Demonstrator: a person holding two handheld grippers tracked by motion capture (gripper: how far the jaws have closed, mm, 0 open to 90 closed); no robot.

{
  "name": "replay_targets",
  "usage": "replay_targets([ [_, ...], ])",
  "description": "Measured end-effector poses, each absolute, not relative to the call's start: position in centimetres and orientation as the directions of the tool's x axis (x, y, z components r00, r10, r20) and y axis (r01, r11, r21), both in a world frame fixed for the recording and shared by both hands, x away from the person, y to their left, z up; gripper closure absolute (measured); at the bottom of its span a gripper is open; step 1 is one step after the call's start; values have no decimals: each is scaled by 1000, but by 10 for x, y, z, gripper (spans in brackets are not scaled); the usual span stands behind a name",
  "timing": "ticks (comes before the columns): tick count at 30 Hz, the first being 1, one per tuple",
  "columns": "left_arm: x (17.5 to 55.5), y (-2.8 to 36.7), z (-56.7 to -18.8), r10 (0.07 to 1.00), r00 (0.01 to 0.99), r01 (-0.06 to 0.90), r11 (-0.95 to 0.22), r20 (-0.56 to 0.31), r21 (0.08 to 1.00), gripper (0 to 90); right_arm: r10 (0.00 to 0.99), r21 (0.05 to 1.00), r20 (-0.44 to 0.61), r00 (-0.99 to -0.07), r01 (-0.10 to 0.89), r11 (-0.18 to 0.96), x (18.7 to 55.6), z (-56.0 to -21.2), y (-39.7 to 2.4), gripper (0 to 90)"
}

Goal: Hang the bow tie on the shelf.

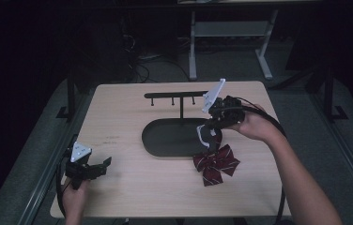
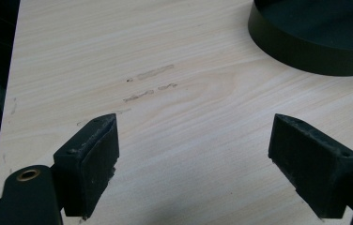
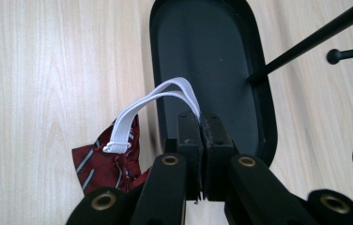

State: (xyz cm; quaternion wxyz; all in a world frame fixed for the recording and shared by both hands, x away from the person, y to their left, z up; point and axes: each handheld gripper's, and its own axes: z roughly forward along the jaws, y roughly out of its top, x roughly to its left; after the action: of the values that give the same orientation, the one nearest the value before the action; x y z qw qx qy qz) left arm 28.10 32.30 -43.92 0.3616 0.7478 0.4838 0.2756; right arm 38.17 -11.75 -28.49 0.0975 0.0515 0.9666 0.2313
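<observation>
- A pale wooden table (image 1: 132, 187) carries everything.
- A black oval tray (image 1: 165, 138) with a hook stand sits mid-table.
- A red striped bow tie (image 1: 216, 164) lies just beside the tray.

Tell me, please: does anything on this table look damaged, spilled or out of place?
Nothing is damaged or spilled. The red striped bow tie lies on the table beside the black stand's tray, its white elastic band pinched in the right gripper. A few faint scuff marks show on the wood.
</observation>
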Motion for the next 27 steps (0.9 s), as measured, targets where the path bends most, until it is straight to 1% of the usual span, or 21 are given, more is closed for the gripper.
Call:
replay_targets([
  [3,280,322,-438,922,381,519,-277,71,809,163,150,476,-154,-977,60,877,385,-281,-119,875],
  [11,280,325,-439,926,374,521,-264,61,812,163,155,476,-161,-975,61,878,395,-271,-119,875],
  [13,281,325,-439,925,374,521,-264,61,812,163,166,471,-159,-973,73,879,396,-268,-116,875],
  [19,282,323,-439,920,386,515,-275,67,812,163,159,450,-175,-972,65,891,404,-263,-106,875],
  [27,280,324,-438,922,383,512,-268,63,816,163,182,439,-161,-970,95,894,417,-258,-98,875],
])
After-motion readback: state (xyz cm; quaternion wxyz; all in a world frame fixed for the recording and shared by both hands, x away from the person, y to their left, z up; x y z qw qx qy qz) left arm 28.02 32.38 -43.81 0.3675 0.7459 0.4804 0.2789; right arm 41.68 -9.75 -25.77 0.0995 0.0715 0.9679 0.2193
